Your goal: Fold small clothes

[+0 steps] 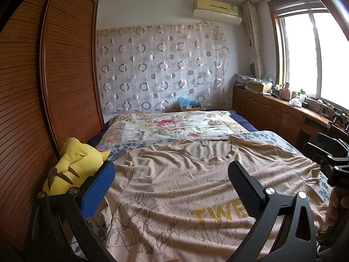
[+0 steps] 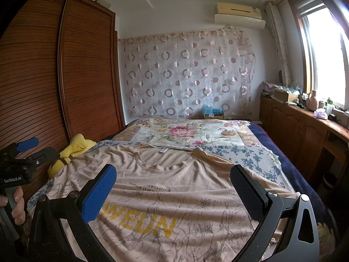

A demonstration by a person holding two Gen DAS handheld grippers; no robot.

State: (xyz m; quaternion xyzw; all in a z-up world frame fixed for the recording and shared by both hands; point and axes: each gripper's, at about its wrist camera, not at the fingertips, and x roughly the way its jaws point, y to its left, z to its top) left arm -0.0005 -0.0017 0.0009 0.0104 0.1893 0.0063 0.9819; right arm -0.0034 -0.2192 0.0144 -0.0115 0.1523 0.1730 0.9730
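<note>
A beige t-shirt (image 1: 174, 187) with yellow letters and a grey branch print lies spread flat, front up, on the bed, its neck towards the far end. It also shows in the right wrist view (image 2: 174, 196). My left gripper (image 1: 172, 187) is open and empty, held above the shirt's left half. My right gripper (image 2: 173, 192) is open and empty above the shirt's middle. The right gripper shows at the right edge of the left wrist view (image 1: 331, 159), and the left gripper at the left edge of the right wrist view (image 2: 24, 152).
A yellow plush toy (image 1: 74, 168) lies at the bed's left edge against the wooden wardrobe (image 1: 43, 87). A floral quilt (image 1: 174, 126) covers the far half of the bed. A wooden cabinet (image 1: 272, 109) with clutter runs under the window on the right.
</note>
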